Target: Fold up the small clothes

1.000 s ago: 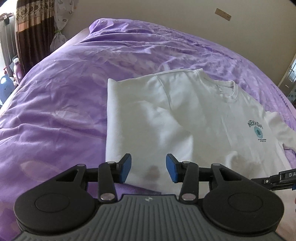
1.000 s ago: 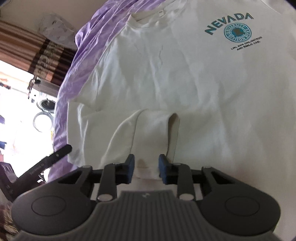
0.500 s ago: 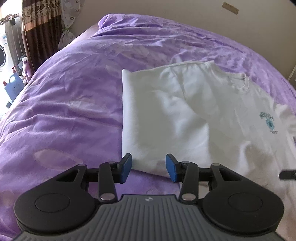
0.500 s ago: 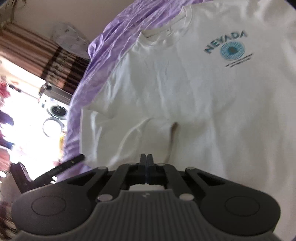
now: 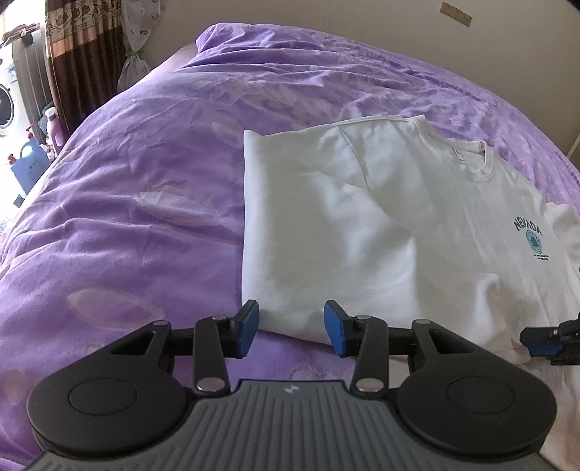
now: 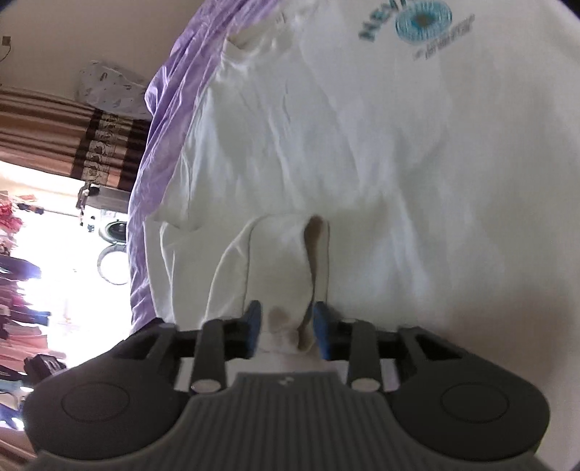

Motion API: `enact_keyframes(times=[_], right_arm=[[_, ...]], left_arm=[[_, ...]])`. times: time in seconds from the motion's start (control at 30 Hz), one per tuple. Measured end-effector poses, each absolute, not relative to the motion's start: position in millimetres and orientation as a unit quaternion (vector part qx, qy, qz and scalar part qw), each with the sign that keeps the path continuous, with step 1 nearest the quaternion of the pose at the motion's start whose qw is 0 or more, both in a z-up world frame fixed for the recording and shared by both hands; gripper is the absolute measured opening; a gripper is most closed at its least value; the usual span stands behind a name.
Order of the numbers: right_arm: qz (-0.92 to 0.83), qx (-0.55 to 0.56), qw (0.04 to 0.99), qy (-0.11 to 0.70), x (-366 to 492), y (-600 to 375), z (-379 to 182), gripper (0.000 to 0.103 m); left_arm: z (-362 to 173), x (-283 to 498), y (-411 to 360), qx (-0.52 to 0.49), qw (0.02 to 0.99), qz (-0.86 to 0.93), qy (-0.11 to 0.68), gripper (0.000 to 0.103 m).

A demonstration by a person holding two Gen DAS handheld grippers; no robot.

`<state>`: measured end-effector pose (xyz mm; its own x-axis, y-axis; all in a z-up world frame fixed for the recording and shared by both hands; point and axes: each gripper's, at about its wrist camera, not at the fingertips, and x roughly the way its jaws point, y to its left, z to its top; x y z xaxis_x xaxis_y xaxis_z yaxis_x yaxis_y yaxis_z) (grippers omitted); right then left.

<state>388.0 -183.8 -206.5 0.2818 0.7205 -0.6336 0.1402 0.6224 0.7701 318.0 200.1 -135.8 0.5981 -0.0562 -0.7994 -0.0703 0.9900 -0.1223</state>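
Right wrist view motion-blurred; shirt print unreadable, cut by top edge; shirt right side cropped.

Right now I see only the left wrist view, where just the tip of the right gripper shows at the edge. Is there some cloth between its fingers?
Observer: Yes. In the right wrist view a raised fold of the white T-shirt stands between the pads of the right gripper, and its jaws are opening.
Operator: Is the cloth clean at that place?
Observer: No. A brownish stain marks the fold, right between the two pads.
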Motion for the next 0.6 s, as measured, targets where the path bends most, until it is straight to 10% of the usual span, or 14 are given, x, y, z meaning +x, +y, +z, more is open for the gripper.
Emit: enact_keyframes(times=[0.1,0.17,0.6], right_arm=[[0.214,0.394,0.685,0.574,387.0,-179.3,-214.9,0.019],[0.21,0.389,0.693,0.569,385.4,-178.7,-212.2,0.0],[0.221,0.231,0.753,0.576,359.2,-159.4,-180.7,0.011]], left_arm=[[-137.0,318.7,200.0,-0.07,0.89,0.005,0.45,0.049],[-137.4,318.7,199.8,-0.069,0.89,0.006,0.45,0.049],[-147.0,321.1,203.8,-0.054,0.878,0.029,0.474,0.045]])
